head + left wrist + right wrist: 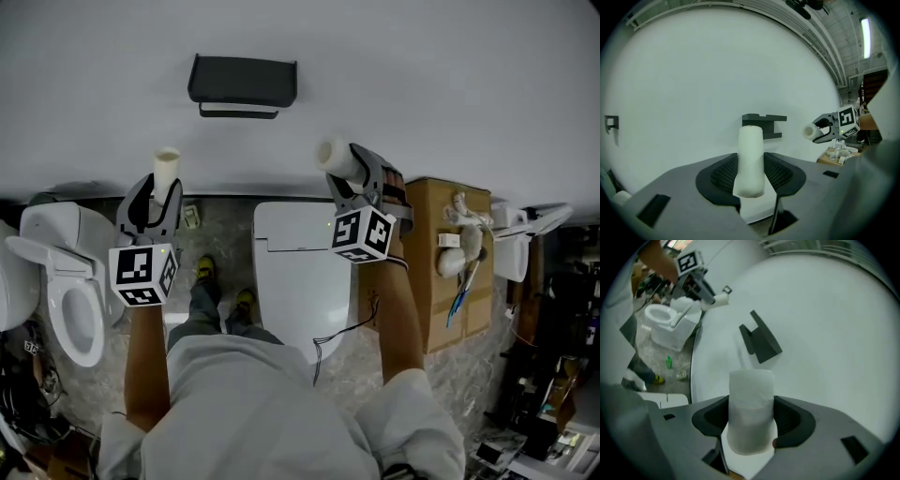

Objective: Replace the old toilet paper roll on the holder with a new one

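Gripping thin roll (167, 165) in left gripper (161, 197), thicker roll (337, 158) in right gripper (362, 180); both well short of holder (243, 82), open wall (441, 75) around.

"What stands on the floor (225, 230)?"

"Two white toilets. One (66, 281) is at the left with its seat showing, the other (300, 272) is in the middle with its lid down. A cardboard box (431, 319) stands to the right of the middle one."

"Anything on the box?"

"A few white bits (459, 253) and a blue-handled item (461, 298), lying on its top."
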Tool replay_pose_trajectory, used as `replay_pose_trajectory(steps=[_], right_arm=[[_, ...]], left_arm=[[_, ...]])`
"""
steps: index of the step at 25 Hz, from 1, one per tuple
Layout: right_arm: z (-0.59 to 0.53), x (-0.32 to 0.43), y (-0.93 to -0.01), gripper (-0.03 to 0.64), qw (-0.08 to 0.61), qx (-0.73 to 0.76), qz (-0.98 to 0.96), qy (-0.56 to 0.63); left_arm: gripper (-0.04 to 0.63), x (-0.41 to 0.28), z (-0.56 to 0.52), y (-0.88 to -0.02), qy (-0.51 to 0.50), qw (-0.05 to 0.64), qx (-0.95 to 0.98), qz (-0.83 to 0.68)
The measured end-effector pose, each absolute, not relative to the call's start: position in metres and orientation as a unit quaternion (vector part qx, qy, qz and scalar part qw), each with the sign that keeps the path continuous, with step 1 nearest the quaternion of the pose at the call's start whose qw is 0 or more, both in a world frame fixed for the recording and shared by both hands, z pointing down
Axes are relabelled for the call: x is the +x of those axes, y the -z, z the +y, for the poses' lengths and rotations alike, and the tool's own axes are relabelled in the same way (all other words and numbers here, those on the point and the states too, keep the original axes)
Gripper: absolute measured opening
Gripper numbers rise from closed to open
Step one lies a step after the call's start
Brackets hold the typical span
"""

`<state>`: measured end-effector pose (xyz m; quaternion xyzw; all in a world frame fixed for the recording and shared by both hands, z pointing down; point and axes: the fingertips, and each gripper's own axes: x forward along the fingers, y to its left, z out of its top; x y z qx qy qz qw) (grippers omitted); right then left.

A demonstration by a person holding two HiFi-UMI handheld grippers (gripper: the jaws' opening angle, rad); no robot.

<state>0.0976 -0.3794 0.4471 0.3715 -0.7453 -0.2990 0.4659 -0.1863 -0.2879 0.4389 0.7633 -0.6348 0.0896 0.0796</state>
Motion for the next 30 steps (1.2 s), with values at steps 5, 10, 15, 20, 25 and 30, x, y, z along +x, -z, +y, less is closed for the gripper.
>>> replay_pose_trajectory(steps=[5,10,15,20,25,30], right_arm=[[-0.398,0.081,-0.45,0.282,0.494,0.356,-0.712,0.351],[-0.411,0.061,-0.454,0.282,0.508,0.34,-0.689,0.389],[-0.419,0.041,-0.458,0.282,0.522,0.319,-0.67,0.421],[-0.425,0.021,-0.458,0.282,0.527,0.313,-0.661,0.433],[-0.428,0.009,-0.457,0.282,0.532,0.309,-0.66,0.431],[-0.43,0.009,-0.455,0.282,0.539,0.318,-0.649,0.433]], left_arm=[[0.198,-0.199,-0.284,-0.447,-0.083,0.089,0.757,-0.642],[0.198,-0.208,-0.283,-0.451,-0.085,0.092,0.752,-0.648],[0.198,-0.214,-0.283,-0.453,-0.085,0.097,0.749,-0.65],[0.198,-0.224,-0.28,-0.455,-0.084,0.099,0.746,-0.654],[0.198,-0.231,-0.278,-0.453,-0.082,0.099,0.743,-0.657],[0.198,-0.241,-0.275,-0.457,-0.08,0.1,0.738,-0.662]])
